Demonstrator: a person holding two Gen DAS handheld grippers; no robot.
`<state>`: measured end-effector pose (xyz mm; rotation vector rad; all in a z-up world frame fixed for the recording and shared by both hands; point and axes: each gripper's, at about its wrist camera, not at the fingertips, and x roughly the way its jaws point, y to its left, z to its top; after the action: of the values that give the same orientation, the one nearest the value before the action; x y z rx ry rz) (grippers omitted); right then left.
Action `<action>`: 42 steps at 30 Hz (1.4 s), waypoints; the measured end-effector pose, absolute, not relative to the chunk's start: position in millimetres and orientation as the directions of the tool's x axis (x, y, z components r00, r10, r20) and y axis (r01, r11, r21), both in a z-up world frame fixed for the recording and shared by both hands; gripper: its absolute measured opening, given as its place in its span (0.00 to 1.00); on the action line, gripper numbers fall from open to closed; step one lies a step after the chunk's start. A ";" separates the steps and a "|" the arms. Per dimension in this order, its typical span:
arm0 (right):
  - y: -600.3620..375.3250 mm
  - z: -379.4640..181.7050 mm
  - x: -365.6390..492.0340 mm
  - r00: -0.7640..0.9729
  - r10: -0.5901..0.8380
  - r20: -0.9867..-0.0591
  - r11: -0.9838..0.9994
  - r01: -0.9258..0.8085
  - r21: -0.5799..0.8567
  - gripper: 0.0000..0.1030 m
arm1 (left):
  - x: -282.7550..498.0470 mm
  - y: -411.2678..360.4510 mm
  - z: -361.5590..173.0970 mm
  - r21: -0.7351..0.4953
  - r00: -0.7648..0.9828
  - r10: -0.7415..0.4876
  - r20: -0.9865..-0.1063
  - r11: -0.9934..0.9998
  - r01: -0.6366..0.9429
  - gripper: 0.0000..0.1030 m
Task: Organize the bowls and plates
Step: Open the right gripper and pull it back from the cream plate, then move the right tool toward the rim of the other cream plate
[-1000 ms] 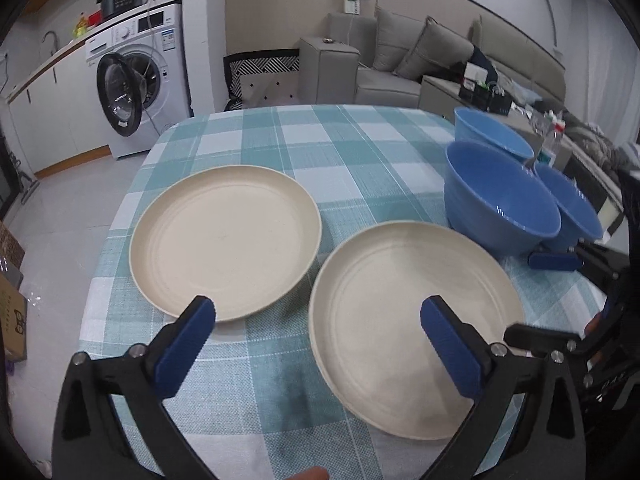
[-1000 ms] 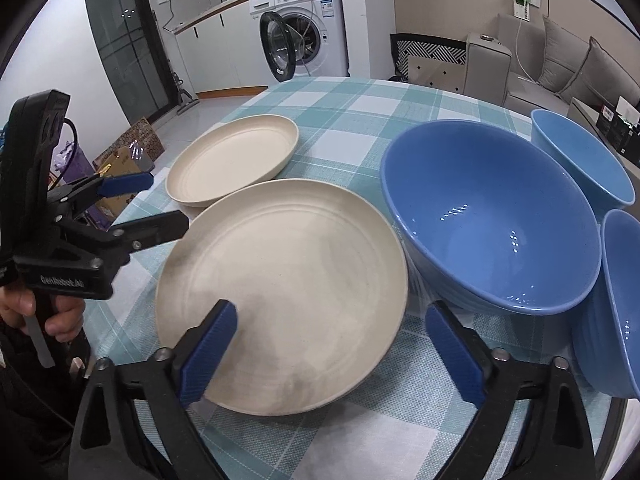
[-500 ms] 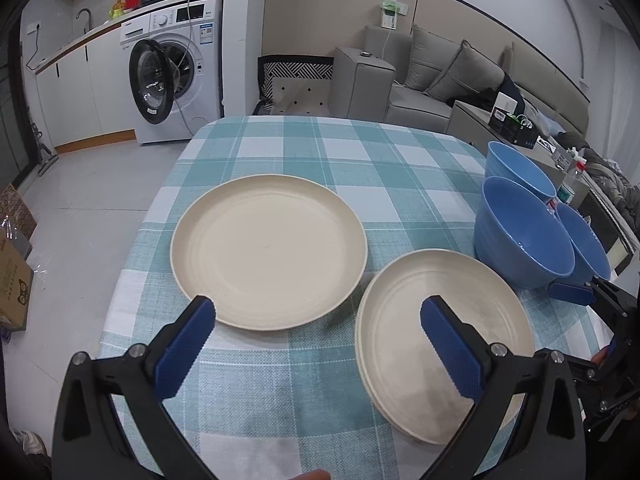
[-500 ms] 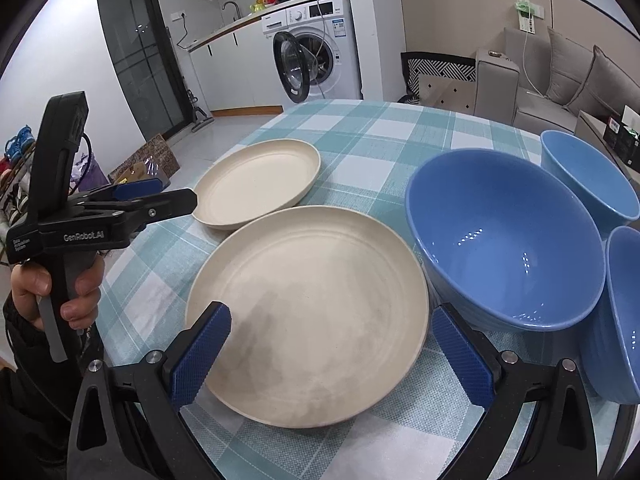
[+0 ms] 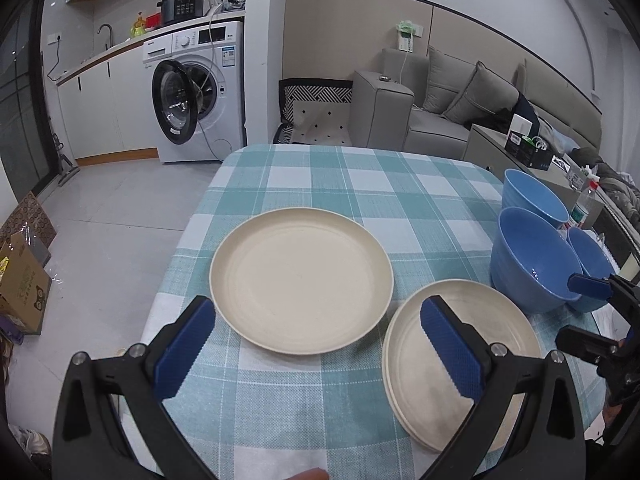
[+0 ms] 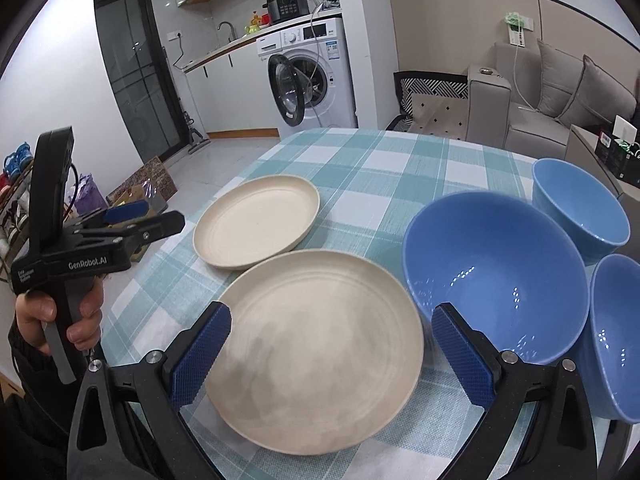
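Note:
Two cream plates lie on the checked tablecloth: one farther left [image 5: 300, 280] [image 6: 256, 228], one nearer [image 5: 460, 360] [image 6: 320, 348], whose edge shows a doubled rim. Three blue bowls cluster at the table's right: a large bowl [image 5: 528, 272] [image 6: 496, 272], a far bowl [image 5: 532, 200] [image 6: 580, 204] and a smaller bowl [image 5: 592, 264] [image 6: 616, 332]. My left gripper [image 5: 316, 316] [image 6: 148, 218] hangs open above the near table edge, holding nothing. My right gripper [image 6: 332, 320] [image 5: 592, 284] is open over the nearer plate's front rim, also holding nothing.
The tablecloth [image 5: 360, 184] ends at the left edge over a tiled floor with cardboard boxes [image 5: 24, 276]. A washing machine [image 5: 196, 92] with its door open and a grey sofa [image 5: 440, 108] stand beyond the table. A hand [image 6: 56, 312] holds the left gripper's handle.
Both grippers have drawn back and up from the table, so plates and bowls look smaller and farther. Both stay open; no dish has moved.

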<state>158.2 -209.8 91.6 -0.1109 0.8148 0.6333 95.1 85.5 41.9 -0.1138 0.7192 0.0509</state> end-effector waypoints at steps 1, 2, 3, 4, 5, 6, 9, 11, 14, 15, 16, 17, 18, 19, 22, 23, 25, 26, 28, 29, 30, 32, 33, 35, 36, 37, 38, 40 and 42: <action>-208.5 95.1 159.7 0.520 0.488 -0.701 0.811 -0.567 0.144 0.99 | 96.2 86.7 42.8 -0.086 0.754 0.010 -0.657 0.992 -0.088 1.00; -207.1 97.7 160.9 0.522 0.490 -0.698 0.811 -0.567 0.145 0.99 | 97.5 88.8 44.2 -0.086 0.756 0.016 -0.654 0.992 -0.095 1.00; -205.7 100.3 162.1 0.525 0.493 -0.694 0.810 -0.568 0.146 0.99 | 98.2 91.1 46.0 -0.086 0.760 0.022 -0.650 0.991 -0.103 1.00; -203.5 103.2 164.1 0.525 0.495 -0.692 0.809 -0.569 0.146 0.99 | 98.2 92.5 47.4 -0.085 0.764 0.027 -0.645 0.991 -0.107 1.00; -201.6 105.6 165.5 0.524 0.496 -0.692 0.808 -0.571 0.146 0.99 | 97.9 94.4 49.0 -0.086 0.769 0.031 -0.638 0.990 -0.112 1.00; -198.9 109.2 167.8 0.526 0.495 -0.691 0.808 -0.571 0.145 0.99 | 98.0 96.1 50.6 -0.086 0.773 0.034 -0.633 0.990 -0.114 1.00; -194.3 116.5 173.2 0.539 0.490 -0.685 0.812 -0.568 0.133 0.99 | 100.1 102.5 56.5 -0.085 0.784 0.047 -0.619 0.988 -0.127 1.00; -190.4 123.8 177.0 0.549 0.486 -0.679 0.814 -0.567 0.124 0.99 | 100.8 107.9 61.2 -0.094 0.795 0.050 -0.605 0.986 -0.134 1.00; -186.4 130.0 184.2 0.558 0.477 -0.679 0.822 -0.557 0.119 0.99 | 103.1 116.2 65.4 -0.103 0.804 0.064 -0.591 0.983 -0.155 1.00; -185.6 131.9 186.1 0.563 0.478 -0.675 0.823 -0.555 0.120 0.99 | 103.9 118.6 66.2 -0.101 0.805 0.072 -0.588 0.982 -0.162 1.00; -184.8 134.4 189.7 0.563 0.482 -0.671 0.824 -0.552 0.129 0.99 | 104.8 120.8 66.9 -0.100 0.805 0.078 -0.588 0.981 -0.168 1.00; -183.9 135.6 191.9 0.561 0.486 -0.670 0.824 -0.550 0.137 0.99 | 105.4 123.3 67.3 -0.100 0.806 0.084 -0.586 0.979 -0.175 1.00; -182.9 137.4 195.8 0.557 0.492 -0.669 0.823 -0.547 0.150 0.99 | 105.8 126.0 67.6 -0.103 0.807 0.089 -0.584 0.978 -0.182 1.00; -181.5 138.3 198.7 0.556 0.493 -0.669 0.824 -0.544 0.156 0.99 | 106.3 128.1 67.5 -0.104 0.807 0.092 -0.583 0.977 -0.187 1.00; -173.7 140.1 206.2 0.561 0.481 -0.674 0.830 -0.540 0.142 0.99 | 109.5 134.1 65.7 -0.090 0.802 0.118 -0.585 0.974 -0.209 1.00; -170.8 139.8 208.4 0.562 0.474 -0.678 0.832 -0.537 0.136 0.99 | 110.7 136.3 64.7 -0.087 0.801 0.126 -0.585 0.972 -0.217 1.00; -164.0 136.7 214.8 0.556 0.463 -0.690 0.836 -0.533 0.132 0.99 | 113.0 141.7 61.5 -0.094 0.800 0.130 -0.586 0.970 -0.226 1.00; -161.0 134.7 217.6 0.549 0.463 -0.696 0.836 -0.532 0.136 0.99 | 114.1 144.0 59.5 -0.098 0.798 0.128 -0.589 0.969 -0.228 1.00; -154.6 129.0 223.8 0.536 0.460 -0.708 0.838 -0.526 0.147 0.99 | 116.3 147.8 55.4 -0.100 0.792 0.128 -0.597 0.968 -0.231 1.00; -151.7 126.0 226.0 0.529 0.457 -0.715 0.839 -0.524 0.148 0.99 | 117.4 149.5 53.0 -0.097 0.790 0.133 -0.598 0.967 -0.235 1.00; -148.6 122.8 227.6 0.523 0.448 -0.725 0.842 -0.519 0.145 0.99 | 118.5 151.4 50.4 -0.094 0.787 0.141 -0.601 0.965 -0.245 1.00; -142.9 116.6 232.7 0.518 0.435 -0.737 0.849 -0.509 0.142 0.99 | 120.2 154.2 45.7 -0.098 0.780 0.145 -0.609 0.962 -0.256 1.00; -140.3 114.1 235.0 0.513 0.434 -0.741 0.848 -0.509 0.144 0.99 | 121.5 155.6 43.1 -0.101 0.777 0.143 -0.613 0.961 -0.257 1.00; -135.0 110.3 238.3 0.505 0.439 -0.743 0.845 -0.513 0.150 0.99 | 123.8 155.8 39.5 -0.097 0.772 0.145 -0.619 0.961 -0.258 1.00; -131.9 109.2 239.5 0.503 0.440 -0.744 0.843 -0.517 0.150 0.99 | 125.1 155.6 37.8 -0.088 0.769 0.151 -0.621 0.962 -0.260 1.00; -128.4 108.0 240.8 0.503 0.440 -0.744 0.842 -0.519 0.147 0.99 | 125.8 155.4 36.3 -0.081 0.768 0.158 -0.621 0.961 -0.263 1.00; -126.2 107.3 242.5 0.504 0.438 -0.744 0.843 -0.519 0.145 0.99 | 126.8 156.0 34.5 -0.076 0.765 0.163 -0.624 0.961 -0.266 1.00; -119.5 105.4 245.3 0.502 0.432 -0.749 0.841 -0.524 0.134 0.99 | 128.9 157.6 30.5 -0.080 0.760 0.157 -0.631 0.961 -0.266 1.00; -114.3 104.1 247.8 0.500 0.429 -0.752 0.840 -0.527 0.129 0.99 | 132.0 160.4 26.1 -0.087 0.752 0.153 -0.642 0.959 -0.269 1.00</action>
<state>247.8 -114.3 104.1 -0.1232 0.8727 0.5799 132.0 160.4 26.1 -0.1781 0.6831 0.2317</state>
